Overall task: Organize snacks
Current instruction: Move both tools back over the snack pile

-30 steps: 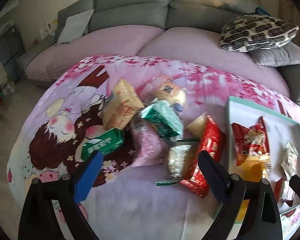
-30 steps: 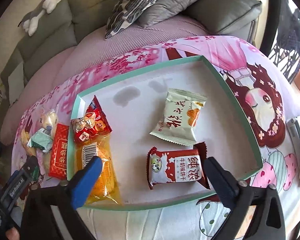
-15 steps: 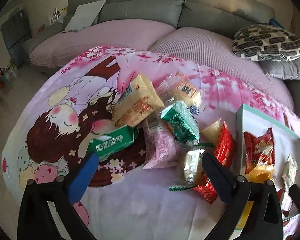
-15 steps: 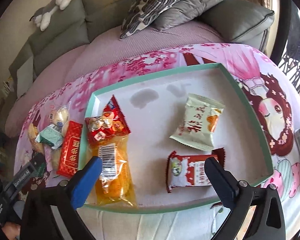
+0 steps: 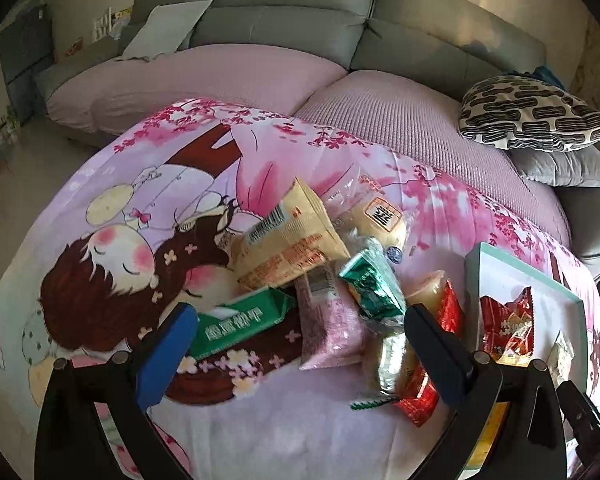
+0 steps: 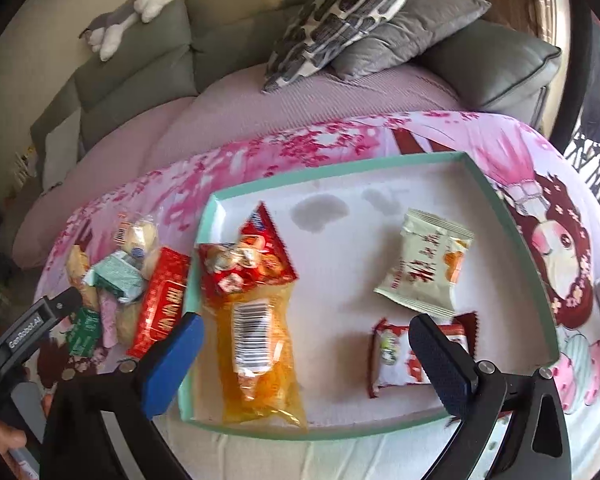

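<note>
Left gripper [image 5: 300, 344] and right gripper [image 6: 306, 354] both wide open, holding nothing; four packets sit in the teal tray [image 6: 512, 220], roughly eight loose snacks in the pile [image 5: 332, 280] just beside it, so about a third done.

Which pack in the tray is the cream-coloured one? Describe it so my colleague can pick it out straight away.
Find the teal-rimmed tray on the pink cartoon cloth. The cream packet lies alone in its right half, past the red-and-white wafer pack near the front rim. It is the only pale packet there, with red characters and an orange picture; the red bag and orange bag lie at the left.
</note>
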Tool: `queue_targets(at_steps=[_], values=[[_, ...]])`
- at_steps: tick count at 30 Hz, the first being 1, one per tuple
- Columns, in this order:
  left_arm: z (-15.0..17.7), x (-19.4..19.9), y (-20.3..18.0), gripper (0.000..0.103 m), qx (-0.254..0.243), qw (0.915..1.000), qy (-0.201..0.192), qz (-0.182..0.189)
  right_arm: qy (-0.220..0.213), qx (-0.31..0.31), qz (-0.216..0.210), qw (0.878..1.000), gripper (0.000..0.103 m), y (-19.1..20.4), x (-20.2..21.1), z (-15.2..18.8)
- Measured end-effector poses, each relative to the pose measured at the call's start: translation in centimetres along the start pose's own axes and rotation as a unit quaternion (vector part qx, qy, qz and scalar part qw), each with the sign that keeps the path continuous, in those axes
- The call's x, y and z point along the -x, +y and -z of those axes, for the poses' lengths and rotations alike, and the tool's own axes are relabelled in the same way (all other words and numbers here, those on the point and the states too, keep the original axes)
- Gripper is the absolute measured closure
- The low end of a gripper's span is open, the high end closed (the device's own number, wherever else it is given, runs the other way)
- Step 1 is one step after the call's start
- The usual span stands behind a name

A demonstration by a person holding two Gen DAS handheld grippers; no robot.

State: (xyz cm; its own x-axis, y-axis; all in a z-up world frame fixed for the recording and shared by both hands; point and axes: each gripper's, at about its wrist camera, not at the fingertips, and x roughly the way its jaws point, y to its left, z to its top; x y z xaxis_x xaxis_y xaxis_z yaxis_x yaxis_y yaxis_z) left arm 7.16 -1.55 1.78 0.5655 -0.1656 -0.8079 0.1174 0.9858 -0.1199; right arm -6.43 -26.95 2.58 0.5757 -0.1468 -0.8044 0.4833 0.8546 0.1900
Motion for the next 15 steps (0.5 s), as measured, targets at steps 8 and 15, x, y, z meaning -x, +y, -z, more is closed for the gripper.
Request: queue_targets(at_steps=[8,15], values=[[-1.0,0.1,3.7,0.0,0.033,0.9992,-0.018,-0.013,-0.009,0.023,-0.027,0.999,0.0,2.7,-0.5,0.3],[-1.8,-0.3,7.2,0.0,0.072,0.9972,0.004,-0.016,-0.014,0.063,-0.064,0.996,0.0,6.4,-0.9,0.5]])
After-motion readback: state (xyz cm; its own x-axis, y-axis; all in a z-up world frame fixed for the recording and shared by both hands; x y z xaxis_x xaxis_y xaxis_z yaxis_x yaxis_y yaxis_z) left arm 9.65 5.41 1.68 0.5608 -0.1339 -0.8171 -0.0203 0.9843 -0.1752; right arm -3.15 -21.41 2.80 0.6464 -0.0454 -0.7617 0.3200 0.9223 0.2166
